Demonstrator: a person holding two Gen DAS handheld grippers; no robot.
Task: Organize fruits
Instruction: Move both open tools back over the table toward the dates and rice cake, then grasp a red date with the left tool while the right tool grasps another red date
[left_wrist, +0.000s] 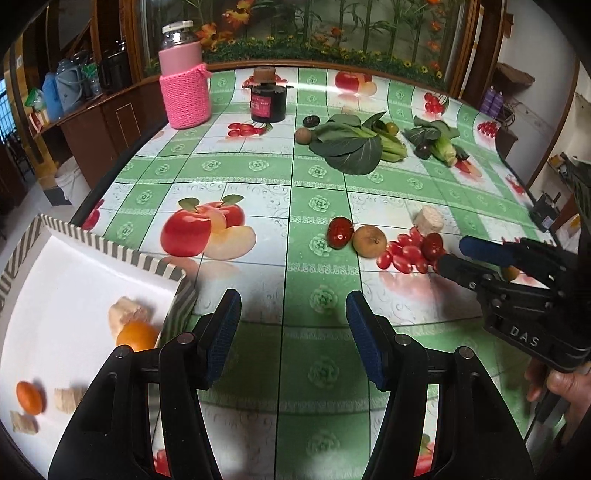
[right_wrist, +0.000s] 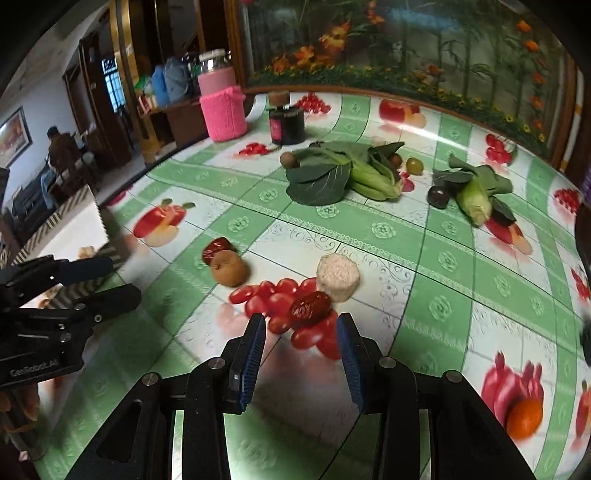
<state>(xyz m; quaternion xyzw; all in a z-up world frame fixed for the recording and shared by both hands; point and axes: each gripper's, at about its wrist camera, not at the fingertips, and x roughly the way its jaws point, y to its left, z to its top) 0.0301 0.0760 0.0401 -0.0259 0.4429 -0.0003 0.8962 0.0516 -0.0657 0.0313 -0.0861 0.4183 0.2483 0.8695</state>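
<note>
My left gripper (left_wrist: 292, 301) stands open and empty over the fruit-print tablecloth, just right of a white tray (left_wrist: 110, 251) with a striped rim. The tray holds two orange fruits (left_wrist: 136, 336) and several beige chunks. Ahead lie a red date (left_wrist: 340, 232), a round brown fruit (left_wrist: 369, 240) and a beige chunk (left_wrist: 428, 220). My right gripper (right_wrist: 301, 321) is open, with a second red date (right_wrist: 309, 308) lying at the mouth of its jaws, untouched by the pads. In the left wrist view the right gripper (left_wrist: 450, 254) reaches in beside that date (left_wrist: 432, 245). An orange fruit (right_wrist: 524, 419) lies at the near right.
Two bunches of leafy greens (right_wrist: 332, 177), a corn cob (right_wrist: 474, 201) and small dark, brown and green fruits lie mid-table. A pink knit-covered jar (left_wrist: 184, 85) and a black canister (left_wrist: 268, 101) stand at the back. The table edge drops off at the left. A person stands in the far room.
</note>
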